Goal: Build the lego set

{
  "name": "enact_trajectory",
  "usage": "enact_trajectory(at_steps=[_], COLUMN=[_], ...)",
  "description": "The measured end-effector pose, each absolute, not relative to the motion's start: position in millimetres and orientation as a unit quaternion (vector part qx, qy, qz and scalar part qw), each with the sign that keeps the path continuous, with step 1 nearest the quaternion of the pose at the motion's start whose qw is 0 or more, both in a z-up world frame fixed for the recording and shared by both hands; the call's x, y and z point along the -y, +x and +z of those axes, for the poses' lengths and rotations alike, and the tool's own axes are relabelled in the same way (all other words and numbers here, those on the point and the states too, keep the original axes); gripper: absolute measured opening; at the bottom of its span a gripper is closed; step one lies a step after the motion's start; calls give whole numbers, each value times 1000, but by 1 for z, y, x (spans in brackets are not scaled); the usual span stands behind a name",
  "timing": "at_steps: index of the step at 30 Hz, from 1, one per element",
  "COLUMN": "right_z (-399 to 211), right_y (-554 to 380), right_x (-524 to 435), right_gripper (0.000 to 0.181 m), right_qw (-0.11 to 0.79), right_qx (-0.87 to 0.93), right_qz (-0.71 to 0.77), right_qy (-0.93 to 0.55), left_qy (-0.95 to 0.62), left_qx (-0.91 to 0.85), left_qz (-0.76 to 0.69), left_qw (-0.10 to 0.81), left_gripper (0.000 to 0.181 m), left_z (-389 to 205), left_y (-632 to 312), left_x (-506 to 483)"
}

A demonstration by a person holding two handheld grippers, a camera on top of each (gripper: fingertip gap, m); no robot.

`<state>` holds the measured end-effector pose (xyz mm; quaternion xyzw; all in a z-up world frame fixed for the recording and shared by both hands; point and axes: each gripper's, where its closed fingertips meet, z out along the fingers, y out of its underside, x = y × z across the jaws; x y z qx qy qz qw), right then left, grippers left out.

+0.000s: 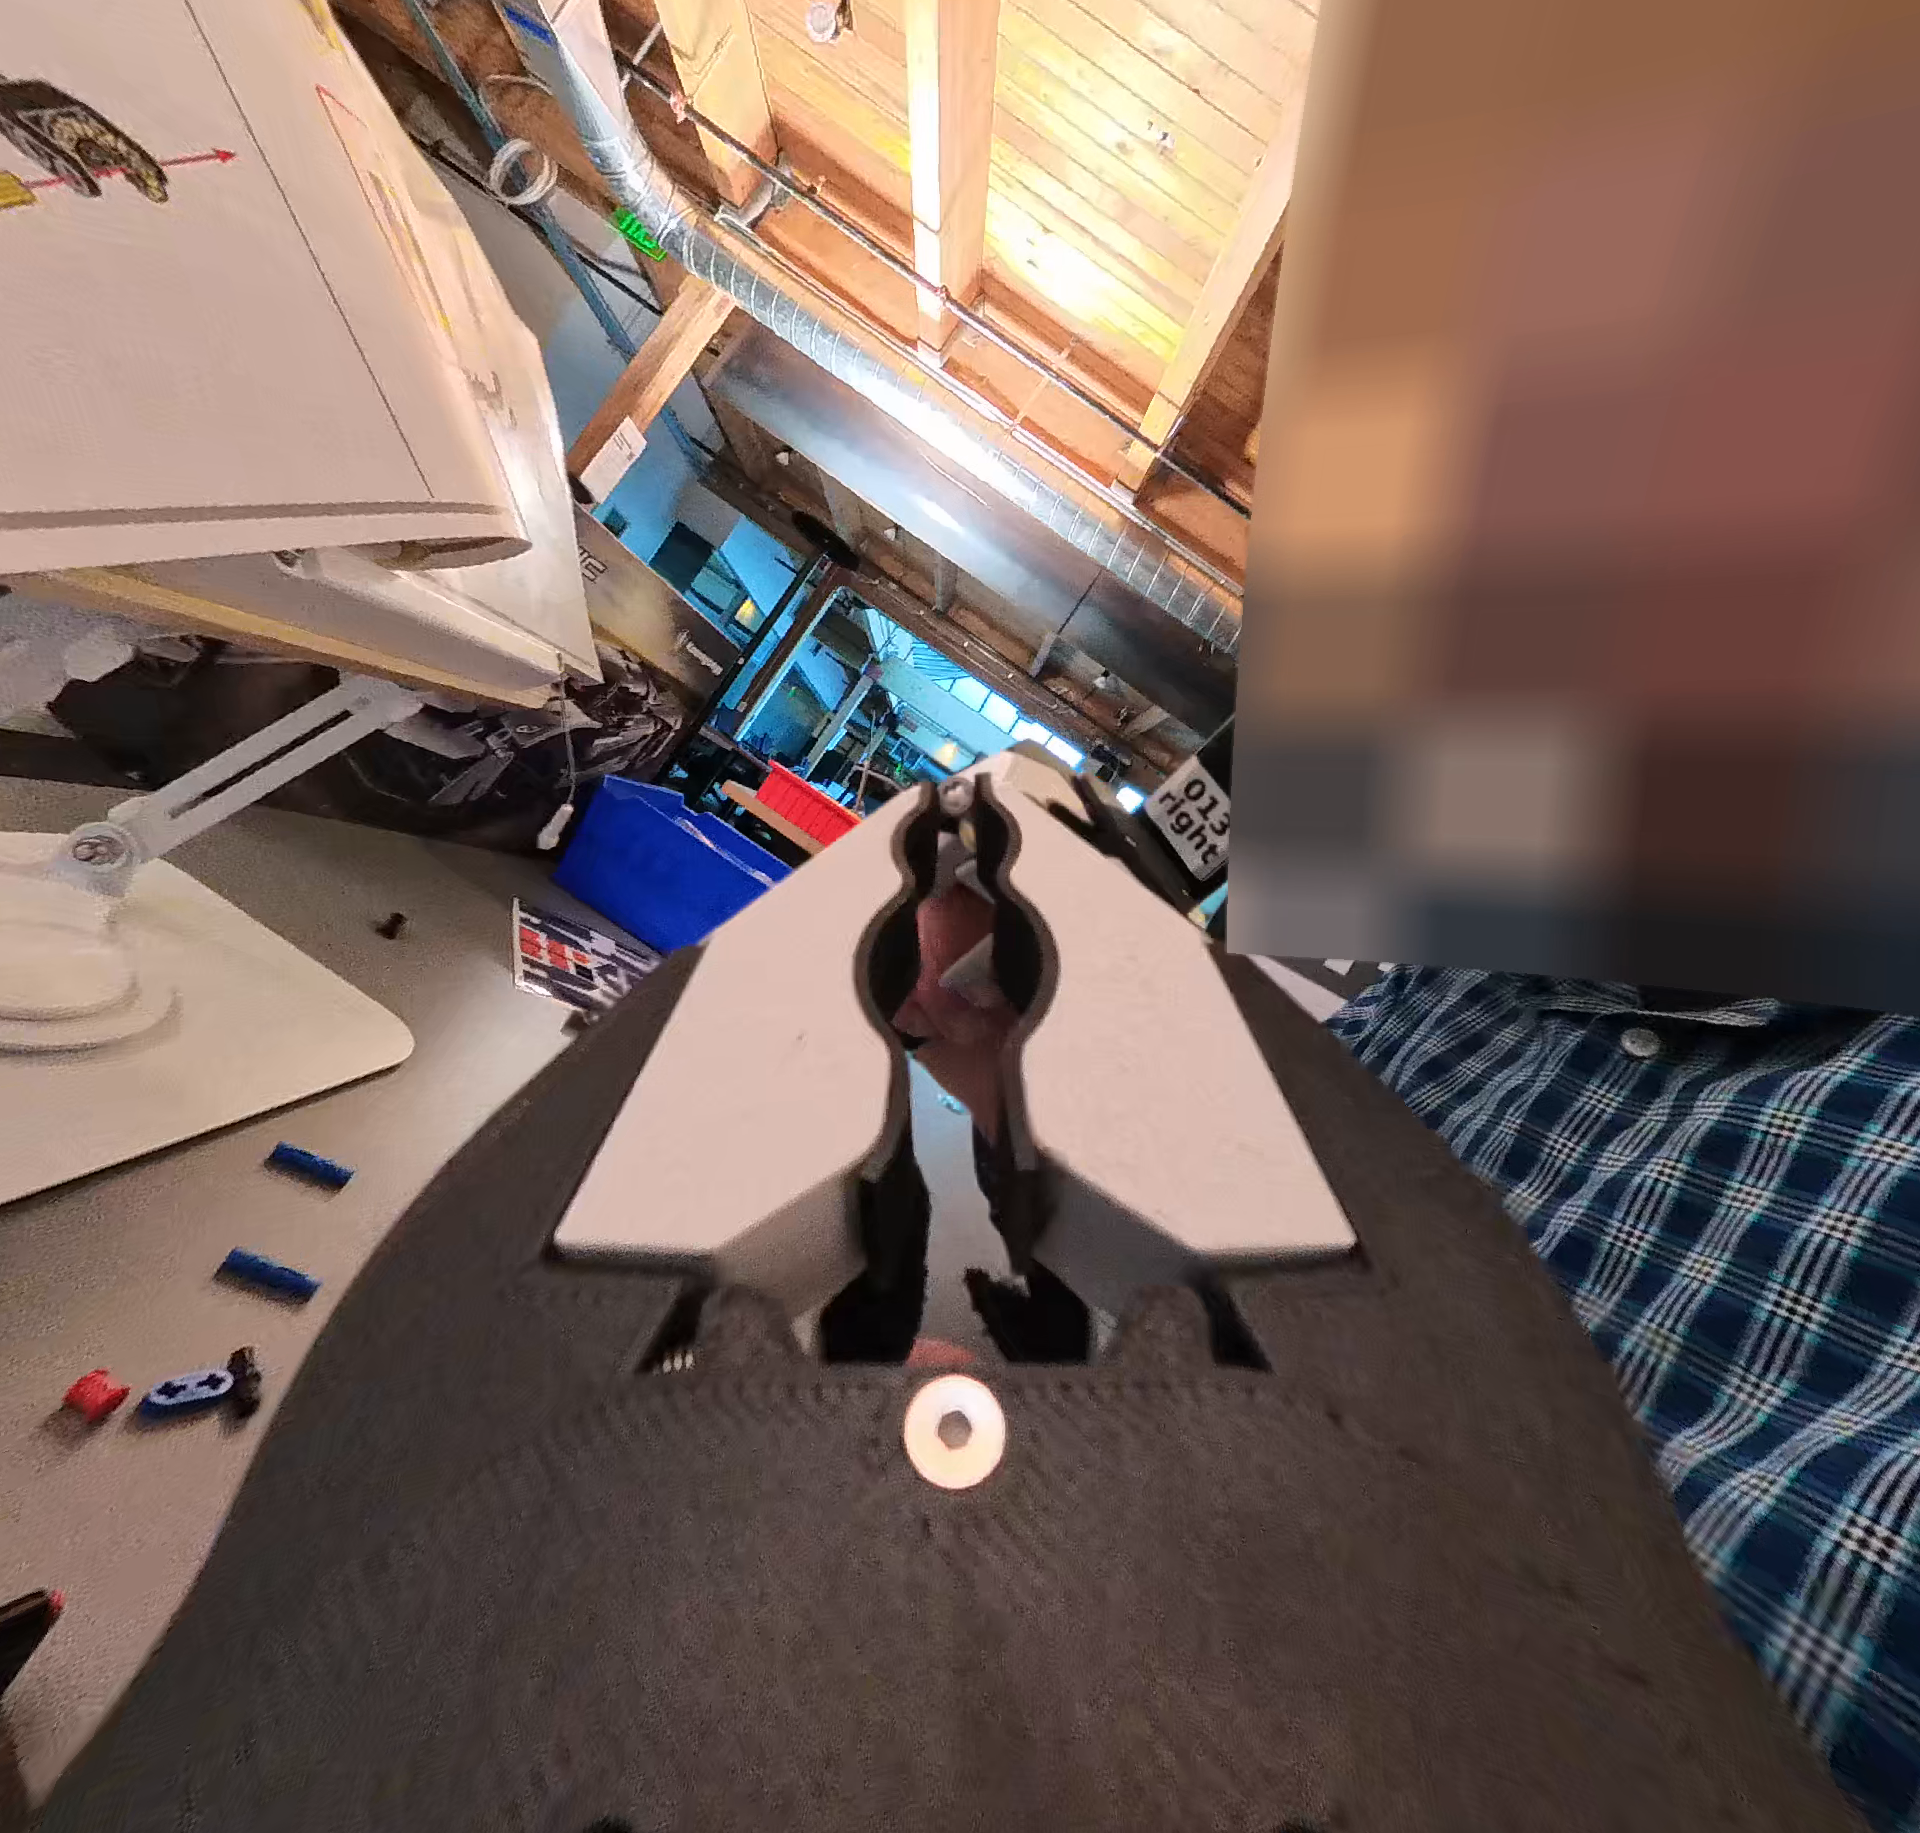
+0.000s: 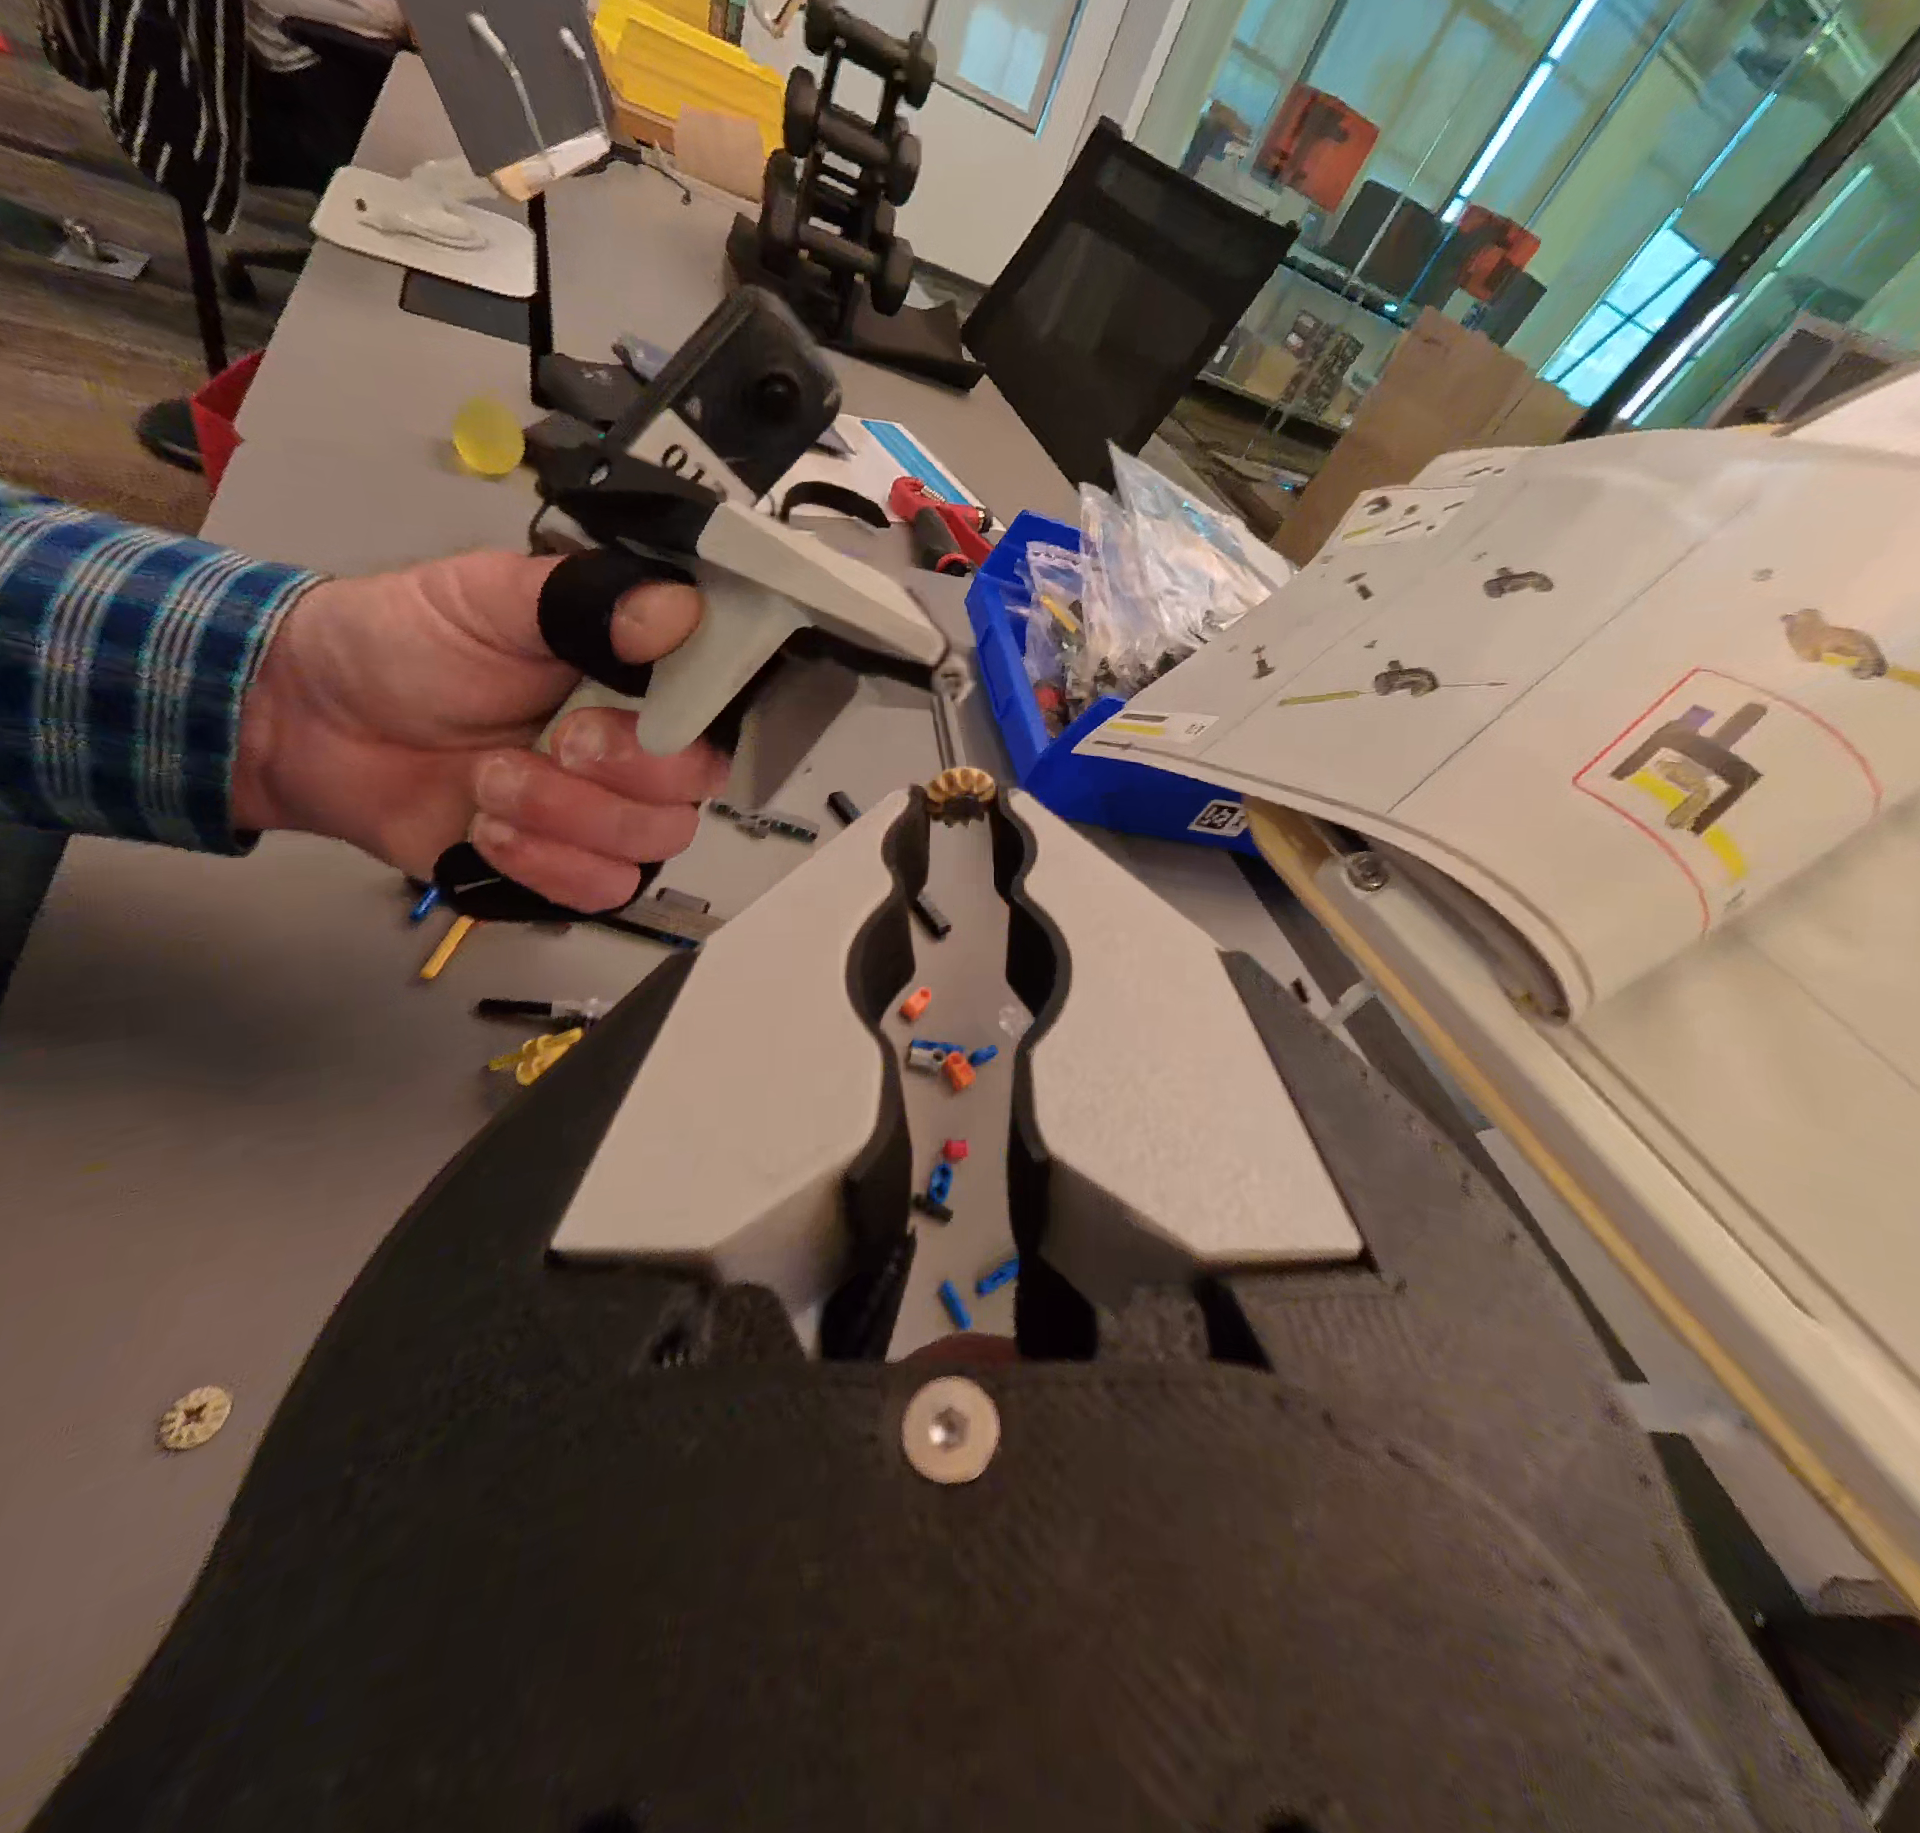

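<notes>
Grey and matte, the table (image 2: 343,495) lies under the right gripper (image 2: 957,801), whose smooth pale fingers with scalloped black inner edges are clamped at their tips on a small tan toothed gear (image 2: 958,794); the left gripper (image 1: 954,798) pinches a thin grey metal-looking axle (image 2: 945,713) whose end shows between its tips. Small blue, orange and red lego pieces (image 2: 951,1066) lie scattered on the table beneath. Beyond, a blue plastic bin (image 2: 1013,682) holds crinkled clear bags of parts (image 2: 1132,578), beside an open instruction booklet (image 2: 1507,703) on a stand, its page printed with step diagrams.
</notes>
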<state>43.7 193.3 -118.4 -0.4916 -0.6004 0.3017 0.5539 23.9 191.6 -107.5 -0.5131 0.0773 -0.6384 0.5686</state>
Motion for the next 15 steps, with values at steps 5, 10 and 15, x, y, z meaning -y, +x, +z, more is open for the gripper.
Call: enact_trajectory(at_steps=[5, 10, 15], right_z=[-116, -120, -121], right_y=[41, 41, 40], right_x=[-199, -201, -201], right_gripper=[10, 10, 10], right_qw=[563, 563, 561], right_qx=[604, 613, 611], right_qz=[284, 269, 277], right_qy=[-488, -484, -485], left_qy=[-514, -517, -515], left_qx=[-65, -65, -62], left_qz=[-641, -637, -642], left_qw=[567, 567, 564], left_gripper=[4, 4, 3], left_z=[-112, -112, -113], left_y=[24, 25, 26], left_x=[-196, -198, -199])
